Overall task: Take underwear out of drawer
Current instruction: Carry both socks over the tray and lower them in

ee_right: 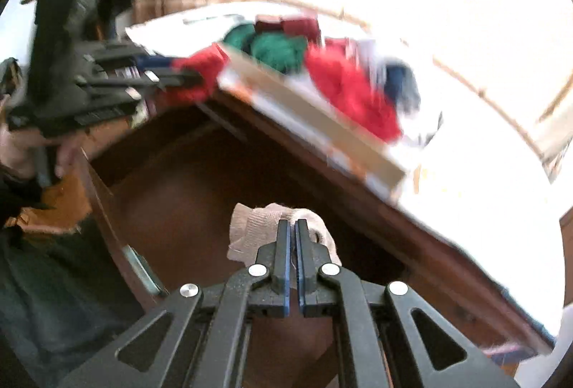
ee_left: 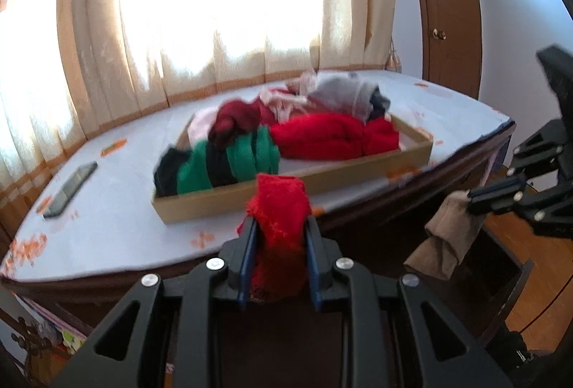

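Left hand-held gripper [ee_left: 279,227] clamps red underwear [ee_left: 279,209]; right hand-held gripper [ee_right: 293,227] pinches motion-blurred beige underwear [ee_right: 250,227]

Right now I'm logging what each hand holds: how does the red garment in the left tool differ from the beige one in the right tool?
The red garment is bright and lacy; the beige garment is pale and plain-looking.
The left tool grips the red one as a thick bunch, jaws apart; the right tool pinches the beige one with jaws almost touching.
Both are held clear of the open drawer.
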The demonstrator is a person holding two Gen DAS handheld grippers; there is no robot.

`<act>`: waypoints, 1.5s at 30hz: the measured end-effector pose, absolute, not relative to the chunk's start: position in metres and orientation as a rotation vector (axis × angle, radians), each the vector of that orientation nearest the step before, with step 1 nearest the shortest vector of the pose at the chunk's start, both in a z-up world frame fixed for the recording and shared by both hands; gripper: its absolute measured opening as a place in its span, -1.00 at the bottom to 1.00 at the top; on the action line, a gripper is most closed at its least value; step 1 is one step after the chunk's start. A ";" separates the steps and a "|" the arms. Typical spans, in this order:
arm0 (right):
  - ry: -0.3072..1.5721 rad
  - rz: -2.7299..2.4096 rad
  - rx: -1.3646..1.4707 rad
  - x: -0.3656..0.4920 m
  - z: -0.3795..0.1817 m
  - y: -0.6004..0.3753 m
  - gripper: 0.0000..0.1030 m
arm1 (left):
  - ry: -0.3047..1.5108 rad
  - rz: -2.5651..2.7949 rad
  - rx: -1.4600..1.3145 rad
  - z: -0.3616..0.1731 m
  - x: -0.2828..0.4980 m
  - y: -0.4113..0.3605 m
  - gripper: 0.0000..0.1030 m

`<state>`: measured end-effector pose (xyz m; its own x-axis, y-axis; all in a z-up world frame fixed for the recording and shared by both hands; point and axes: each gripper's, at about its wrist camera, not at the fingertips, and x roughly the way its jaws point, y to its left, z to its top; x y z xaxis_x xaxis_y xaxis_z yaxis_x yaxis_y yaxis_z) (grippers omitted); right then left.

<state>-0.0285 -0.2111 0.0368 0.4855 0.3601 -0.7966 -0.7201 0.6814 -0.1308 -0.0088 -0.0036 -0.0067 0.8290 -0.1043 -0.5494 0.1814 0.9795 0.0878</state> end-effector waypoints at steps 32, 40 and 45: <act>0.586 0.514 -0.337 0.153 0.118 -0.165 -0.93 | 0.570 -0.135 0.199 0.037 0.145 -0.018 -0.54; 0.693 0.507 -0.314 0.178 0.083 -0.163 -0.93 | 0.593 -0.141 0.226 0.025 0.156 -0.029 -0.37; 0.712 0.510 -0.262 0.181 0.082 -0.172 -0.92 | 0.599 -0.149 0.237 0.022 0.156 -0.034 -0.22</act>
<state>0.1814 -0.1722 0.0822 0.6426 0.3551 -0.6790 -0.5291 0.8466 -0.0580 0.1565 -0.0338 0.0225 0.8161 -0.0704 -0.5736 0.2072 0.9622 0.1767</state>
